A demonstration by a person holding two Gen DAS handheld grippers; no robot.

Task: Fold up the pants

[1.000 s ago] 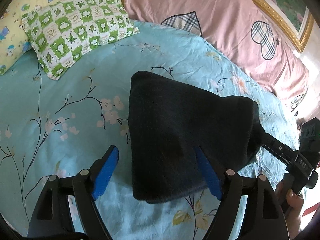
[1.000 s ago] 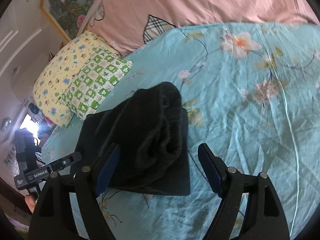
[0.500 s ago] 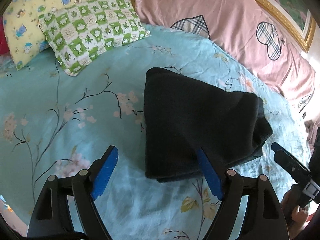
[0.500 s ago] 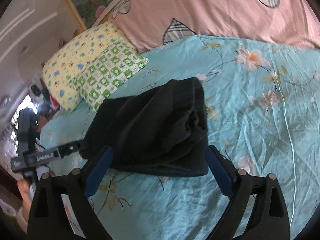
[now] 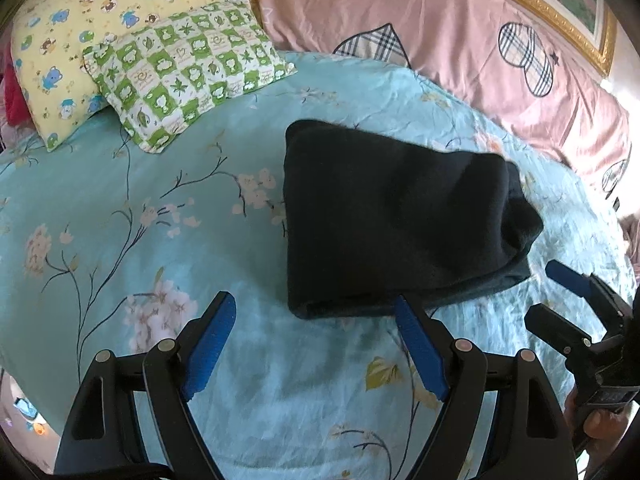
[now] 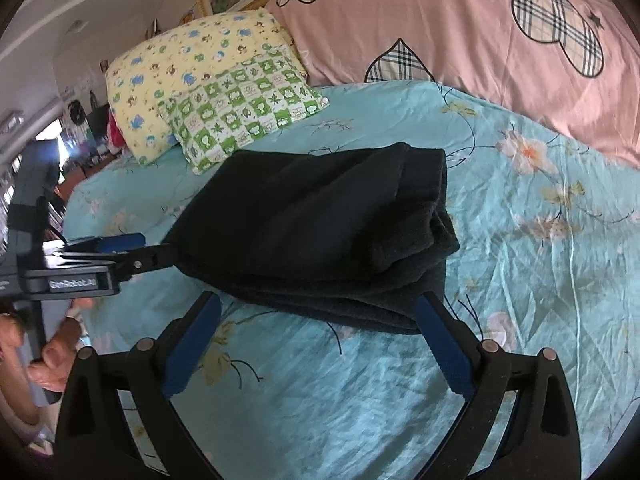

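The black pants (image 5: 400, 220) lie folded into a thick bundle on the teal floral bedsheet (image 5: 140, 240). My left gripper (image 5: 316, 316) is open just in front of the bundle's near edge, with only sheet between its blue pads; its right fingertip reaches that edge. In the right wrist view the pants (image 6: 328, 232) fill the middle, and my right gripper (image 6: 318, 304) is wide open in front of them with nothing gripped. The left gripper (image 6: 156, 250) shows at the pants' left corner, and the right gripper (image 5: 550, 300) appears beside their right end.
A green checked pillow (image 5: 188, 76) and a yellow printed pillow (image 5: 80, 20) lie at the far left. A pink quilt (image 5: 460, 52) runs along the back of the bed. A framed picture (image 5: 560, 8) hangs behind. A hand (image 6: 48, 360) holds the left gripper's handle.
Both grippers have drawn back from the pants, which now lie free on the sheet. The right gripper's jaws have spread wider and its view has rolled.
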